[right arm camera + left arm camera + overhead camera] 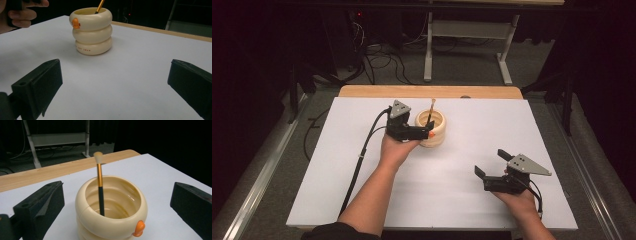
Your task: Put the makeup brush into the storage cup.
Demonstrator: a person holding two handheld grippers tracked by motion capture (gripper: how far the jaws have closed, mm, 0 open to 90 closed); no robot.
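A cream holder (434,131) made of stacked rings, with a small orange beak, stands on the white table top (462,200). A brush (431,112) with a black and gold handle stands in it, bristles up. My left gripper (426,131) hovers just left of the holder, open, with its jaws spread to either side of the holder (112,222) and brush (100,177) and touching neither. My right gripper (492,162) rests open near the front right, with nothing between its jaws, facing the holder (91,30) and brush (100,5).
The table's wooden far edge (427,91) lies behind the holder. A white-legged stand (467,30) and floor cables (382,60) sit beyond the table. The person's left hand (20,15) shows beside the holder.
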